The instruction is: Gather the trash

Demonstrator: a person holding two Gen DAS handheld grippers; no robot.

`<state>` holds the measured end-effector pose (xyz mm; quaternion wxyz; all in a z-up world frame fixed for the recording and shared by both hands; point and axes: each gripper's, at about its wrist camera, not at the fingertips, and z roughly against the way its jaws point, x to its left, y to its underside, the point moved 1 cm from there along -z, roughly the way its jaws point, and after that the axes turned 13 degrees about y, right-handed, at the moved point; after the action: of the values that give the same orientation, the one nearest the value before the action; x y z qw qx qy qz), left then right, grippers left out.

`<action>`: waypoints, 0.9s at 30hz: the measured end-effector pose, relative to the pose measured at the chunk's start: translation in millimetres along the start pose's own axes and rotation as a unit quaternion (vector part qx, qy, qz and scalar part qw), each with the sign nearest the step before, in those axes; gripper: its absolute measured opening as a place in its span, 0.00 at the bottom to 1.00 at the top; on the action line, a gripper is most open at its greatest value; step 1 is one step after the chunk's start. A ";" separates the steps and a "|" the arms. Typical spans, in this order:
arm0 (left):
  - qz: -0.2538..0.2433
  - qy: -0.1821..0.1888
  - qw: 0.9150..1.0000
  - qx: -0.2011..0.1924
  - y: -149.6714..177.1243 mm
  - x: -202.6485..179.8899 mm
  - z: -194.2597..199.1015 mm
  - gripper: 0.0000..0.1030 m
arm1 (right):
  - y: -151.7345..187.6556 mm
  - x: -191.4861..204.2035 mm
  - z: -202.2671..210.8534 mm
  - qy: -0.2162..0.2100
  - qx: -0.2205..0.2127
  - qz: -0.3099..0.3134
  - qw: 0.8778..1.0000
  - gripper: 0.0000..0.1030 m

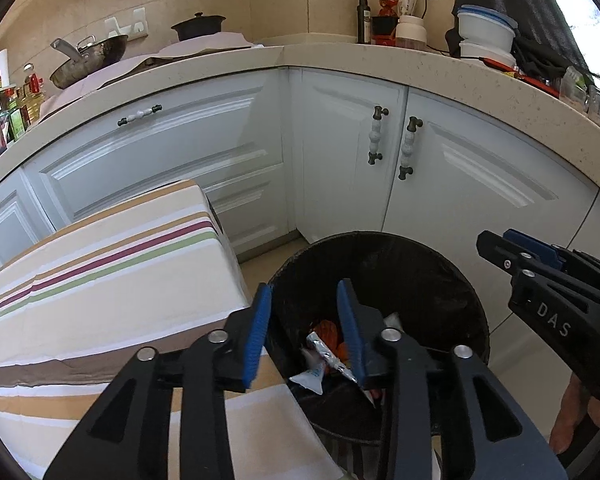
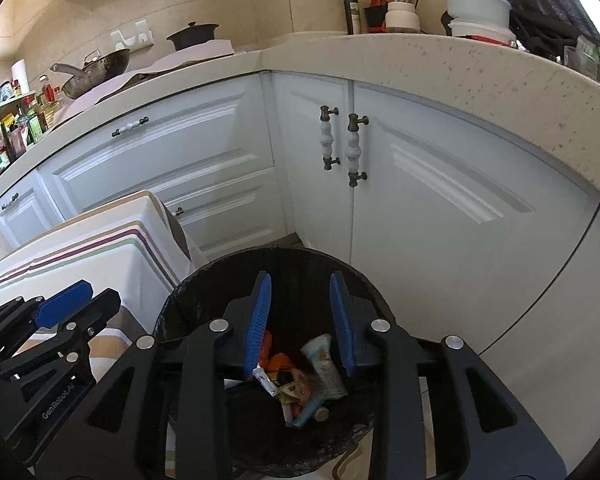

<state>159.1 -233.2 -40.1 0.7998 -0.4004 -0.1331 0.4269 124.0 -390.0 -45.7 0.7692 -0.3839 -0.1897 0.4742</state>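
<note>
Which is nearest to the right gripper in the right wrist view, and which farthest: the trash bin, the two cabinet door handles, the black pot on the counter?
1. Trash bin, directly below the right gripper.
2. Cabinet door handles, ahead on the doors.
3. Black pot, far left on the counter.

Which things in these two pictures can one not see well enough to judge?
- Trash bin, left wrist view: near rim hidden by the left gripper.
- Trash, right wrist view: a jumble, partly behind the right gripper.
- Bottle labels, right wrist view: too small.
</note>
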 end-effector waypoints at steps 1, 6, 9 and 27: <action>0.000 -0.001 1.000 -0.002 -0.2 -0.3 1.1 0.41 | 0.1 -1.1 1.9 0.002 -0.002 -0.002 1.000 0.30; -0.005 -0.003 1.000 -0.016 -2.8 -2.5 13.2 0.52 | 0.2 -2.5 12.1 0.003 -0.007 -0.003 1.000 0.31; -0.007 -0.003 1.000 -0.026 -3.5 -3.4 23.5 0.59 | 1.0 -1.9 20.3 0.005 -0.012 0.000 1.000 0.35; -0.010 -0.028 0.995 -0.094 9.7 -2.4 111.6 0.82 | 8.2 6.8 106.3 0.007 -0.067 0.007 0.998 0.59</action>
<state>90.1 -173.2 24.7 0.7585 -0.4606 -0.1994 0.4156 52.7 -338.3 14.8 0.7398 -0.4391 -0.2134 0.4630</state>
